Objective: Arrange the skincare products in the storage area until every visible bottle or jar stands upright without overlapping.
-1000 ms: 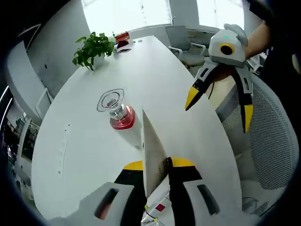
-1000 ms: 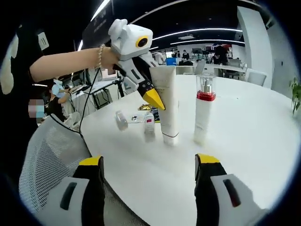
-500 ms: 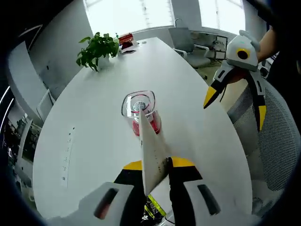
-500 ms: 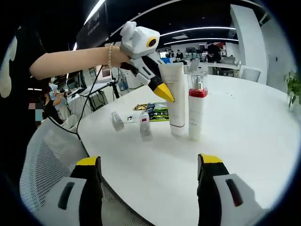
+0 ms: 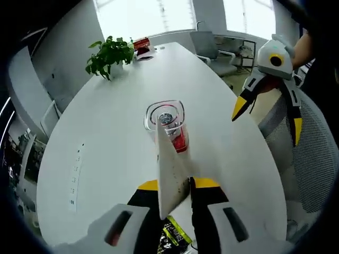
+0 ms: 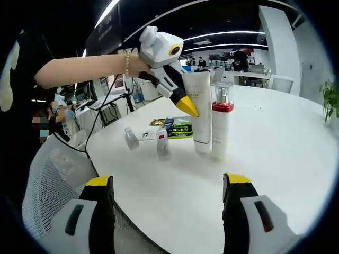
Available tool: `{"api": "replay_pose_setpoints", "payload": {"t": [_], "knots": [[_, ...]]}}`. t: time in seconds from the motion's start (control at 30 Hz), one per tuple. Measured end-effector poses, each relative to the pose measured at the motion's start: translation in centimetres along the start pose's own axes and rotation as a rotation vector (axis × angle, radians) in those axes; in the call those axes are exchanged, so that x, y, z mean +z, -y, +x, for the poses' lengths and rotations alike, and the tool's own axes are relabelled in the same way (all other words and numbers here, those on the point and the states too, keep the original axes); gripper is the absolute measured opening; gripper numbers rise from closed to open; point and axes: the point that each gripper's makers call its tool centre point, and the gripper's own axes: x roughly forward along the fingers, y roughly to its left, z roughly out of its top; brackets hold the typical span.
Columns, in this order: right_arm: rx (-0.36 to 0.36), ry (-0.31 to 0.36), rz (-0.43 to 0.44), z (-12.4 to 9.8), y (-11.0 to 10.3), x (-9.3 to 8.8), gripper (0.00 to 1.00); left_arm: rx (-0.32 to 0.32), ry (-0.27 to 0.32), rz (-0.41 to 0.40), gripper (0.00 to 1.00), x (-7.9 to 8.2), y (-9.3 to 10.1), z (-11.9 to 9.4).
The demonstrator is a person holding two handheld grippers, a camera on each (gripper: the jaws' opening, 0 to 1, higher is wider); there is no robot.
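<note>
My left gripper (image 5: 177, 184) is shut on the flat crimped end of a white tube (image 5: 170, 166), which stands cap-down on the white table (image 5: 106, 137). In the right gripper view the left gripper (image 6: 188, 107) holds that tube (image 6: 202, 114) upright, close beside a white pump bottle (image 6: 220, 126) with a red collar and clear cap. From above, the pump bottle (image 5: 168, 120) shows just beyond the tube. My right gripper (image 6: 168, 182) is open and holds nothing, low at the table's near edge. It also hangs open off the table's right side (image 5: 267, 119).
Two small bottles (image 6: 131, 138) (image 6: 163, 144) stand left of the tube, with flat sachets (image 6: 177, 126) behind them. A potted plant (image 5: 108, 55) and a red box (image 5: 139, 42) sit at the table's far end. Mesh chairs (image 6: 58, 180) (image 5: 310, 159) flank the edge.
My left gripper has carried the tube toward the pump bottle; a gap lay between them a second ago, now they stand side by side. The right gripper stays open.
</note>
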Motion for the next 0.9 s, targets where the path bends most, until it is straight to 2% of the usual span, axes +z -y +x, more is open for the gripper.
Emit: {"api": "replay_pose_setpoints", "payload": {"t": [0.1,0.3,0.43,0.6,0.9], "knots": [[0.000,0.002,-0.001,0.0,-0.1,0.2,0.84,0.002,-0.001,-0.035,0.25,-0.1,0.1,0.1],[-0.005,0.005,-0.003,-0.3,0.0,0.2,0.84,0.012,-0.012,-0.046,0.35,-0.6,0.3,-0.1],[-0.002,0.010,-0.003,-0.3,-0.1,0.4,0.84,0.016,0.017,-0.106,0.39,-0.5,0.6,-1.0],[0.005,0.021,-0.010,-0.1,-0.7,1.0,0.85,0.056,0.043,-0.185,0.48,-1.4,0.3,-2.3],[0.013,0.037,-0.027,0.2,-1.1,2.1,0.85,0.118,0.083,-0.341,0.61,-3.1,2.0,-5.2]]}}
